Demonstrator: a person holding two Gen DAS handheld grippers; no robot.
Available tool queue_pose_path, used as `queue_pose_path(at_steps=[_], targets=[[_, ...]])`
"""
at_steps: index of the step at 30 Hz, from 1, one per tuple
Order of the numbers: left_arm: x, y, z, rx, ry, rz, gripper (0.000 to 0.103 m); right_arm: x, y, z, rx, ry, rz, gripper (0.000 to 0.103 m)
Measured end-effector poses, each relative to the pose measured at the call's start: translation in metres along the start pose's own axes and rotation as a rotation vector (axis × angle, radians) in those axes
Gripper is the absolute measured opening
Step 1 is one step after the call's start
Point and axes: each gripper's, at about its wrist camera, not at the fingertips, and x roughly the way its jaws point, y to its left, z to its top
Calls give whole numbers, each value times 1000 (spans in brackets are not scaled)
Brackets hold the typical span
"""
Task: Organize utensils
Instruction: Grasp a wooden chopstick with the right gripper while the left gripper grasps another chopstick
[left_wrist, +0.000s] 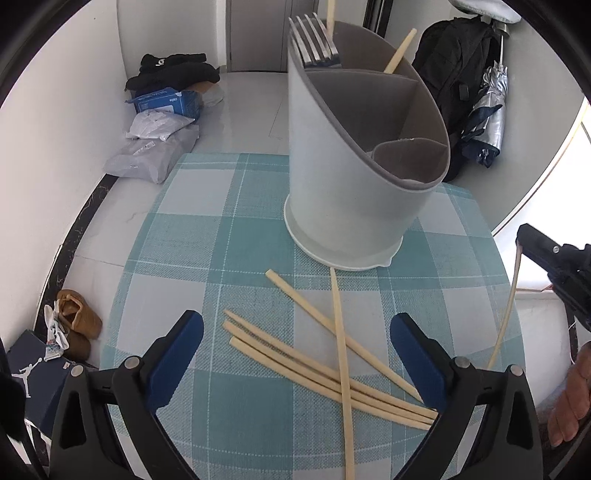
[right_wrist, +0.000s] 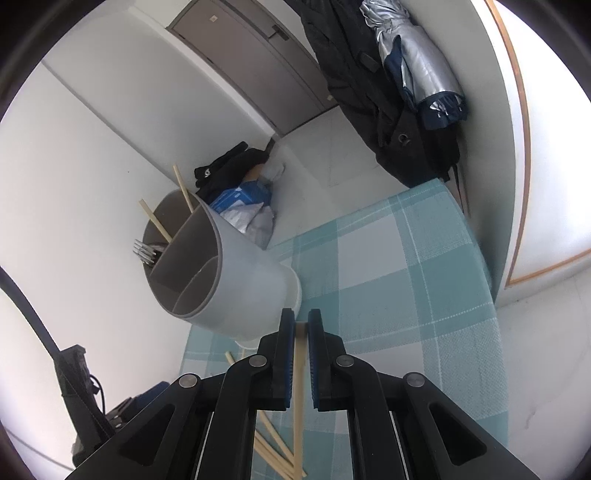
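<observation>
We find the right gripper (right_wrist: 301, 325) fingers clamped on one chopstick (right_wrist: 298, 387); left gripper (left_wrist: 295, 354) fingers wide, empty. Chopsticks (left_wrist: 325, 365) appear light, stiff, slippery: grip mid-shaft.

Left gripper (left_wrist: 295, 354) angled steeply down, blue-padded jaws spread wide with nothing between them; right gripper (right_wrist: 301, 326) tilted down, jaws nearly together, pinching a chopstick (right_wrist: 298, 387); a bare hand (left_wrist: 570, 395) at the right edge grips its handle
</observation>
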Motion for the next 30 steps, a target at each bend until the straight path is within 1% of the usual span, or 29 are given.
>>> queue_pose_path(at_steps=[3, 7, 8, 9, 11, 13, 15, 16, 18, 19, 21, 23, 24, 25, 26, 27, 28, 30], targets=[[11, -4, 3, 24, 21, 8, 93, -3, -5, 9, 14, -21, 30, 6], [20, -12, 5, 68, 27, 22, 90, -7, -12, 19, 51, -40, 61, 6], [22, -14, 7, 81, 31, 31, 86, -8, -14, 20, 55, -43, 62, 6], [24, -15, 8, 90, 33, 39, 80, -9, -15, 20, 57, -45, 62, 6], [28, -16, 9, 94, 36, 53, 75, -7, -15, 20, 54, -39, 61, 6], [33, -18, 10, 103, 55, 40, 73, -4, -13, 19, 45, -28, 55, 6], [35, -20, 11, 114, 64, 38, 62, -3, -10, 18, 30, -25, 52, 6], [36, -21, 11, 119, 67, 37, 59, -3, -9, 17, 23, -24, 53, 6], [37, -23, 12, 126, 68, 38, 50, -3, -9, 18, 16, -24, 55, 6], [37, -23, 12, 130, 69, 36, 48, -3, -9, 18, 15, -26, 57, 6], [40, -25, 14, 136, 78, 39, 39, -4, -9, 18, 20, -27, 60, 6], [42, -27, 14, 146, 98, 52, 35, -4, -10, 18, 22, -24, 58, 6], [44, -29, 14, 156, 110, 59, 29, -4, -10, 18, 23, -23, 57, 6], [44, -30, 13, 166, 112, 61, 27, -3, -10, 18, 22, -22, 55, 6], [44, -31, 13, 170, 109, 60, 21, -3, -10, 17, 21, -21, 51, 7], [44, -32, 13, 176, 111, 65, 13, -3, -10, 17, 21, -21, 47, 7], [44, -33, 13, 188, 109, 67, 10, -3, -11, 18, 24, -22, 45, 7], [43, -34, 14, 180, 106, 57, 4, -4, -12, 18, 32, -24, 41, 7]])
